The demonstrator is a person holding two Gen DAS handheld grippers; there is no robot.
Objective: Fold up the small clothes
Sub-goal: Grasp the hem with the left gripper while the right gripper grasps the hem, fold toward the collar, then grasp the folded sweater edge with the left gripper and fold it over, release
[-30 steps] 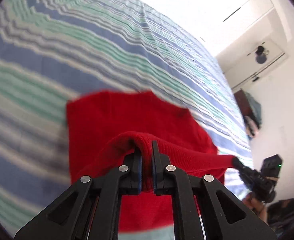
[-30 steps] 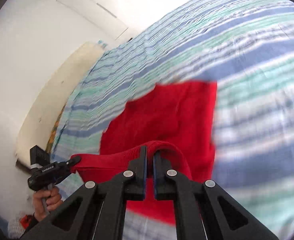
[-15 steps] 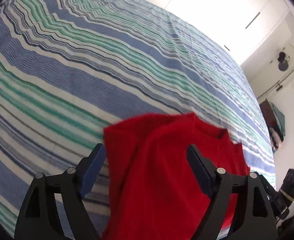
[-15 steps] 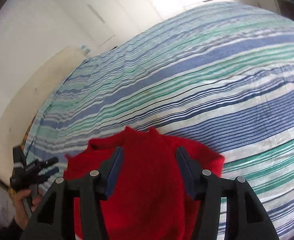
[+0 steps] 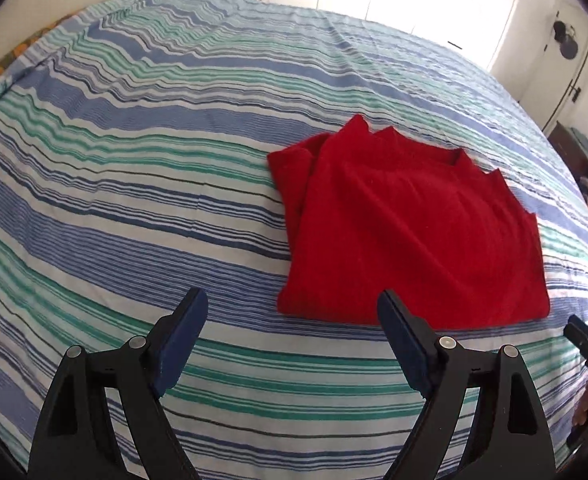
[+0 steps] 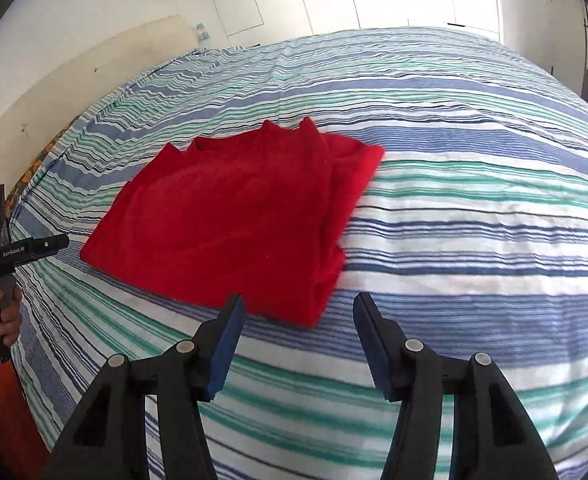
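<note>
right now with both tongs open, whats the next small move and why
Probably bring the left tongs to the red garment and tuck its bunched left edge, where an under layer sticks out. The right tongs are open too, and the garment lies folded on the striped bedsheet.

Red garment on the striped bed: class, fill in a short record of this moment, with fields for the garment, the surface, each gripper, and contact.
garment: red knitted top, folded into a rough rectangle, lying flat
surface: blue, green and white striped bedsheet
left gripper: open, empty, in front of the garment's near edge
right gripper: open, empty, by the garment's near right corner
contact: neither gripper touches the garment
fold state: layered edges visible along one side
</note>
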